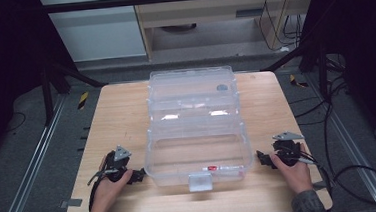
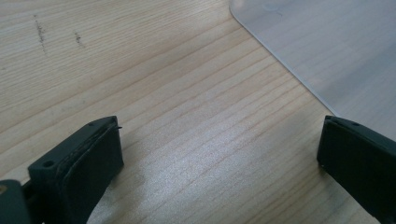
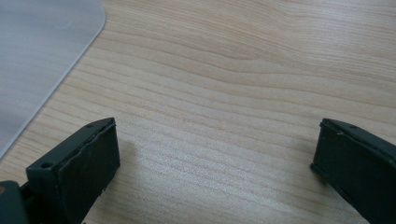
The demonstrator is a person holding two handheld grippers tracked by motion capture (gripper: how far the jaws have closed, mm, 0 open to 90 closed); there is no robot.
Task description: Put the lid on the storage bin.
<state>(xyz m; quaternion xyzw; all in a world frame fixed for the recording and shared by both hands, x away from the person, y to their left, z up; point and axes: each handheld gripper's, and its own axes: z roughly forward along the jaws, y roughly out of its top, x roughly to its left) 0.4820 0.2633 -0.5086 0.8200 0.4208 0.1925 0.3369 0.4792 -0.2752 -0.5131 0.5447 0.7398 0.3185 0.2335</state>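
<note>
I see a light wooden table (image 1: 122,120) with rounded corners, its grain running lengthwise. A clear plastic box (image 1: 195,130) sits directly on it at centre, lid folded back toward the far edge. Grey tape (image 1: 71,203) marks the near left corner. Faint dark scuffs (image 2: 41,32) mark the wood.

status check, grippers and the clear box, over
Left gripper and right gripper open, empty, flanking the box. Clear plastic box mid-table, open, untouched. Nothing between grippers and box.
</note>
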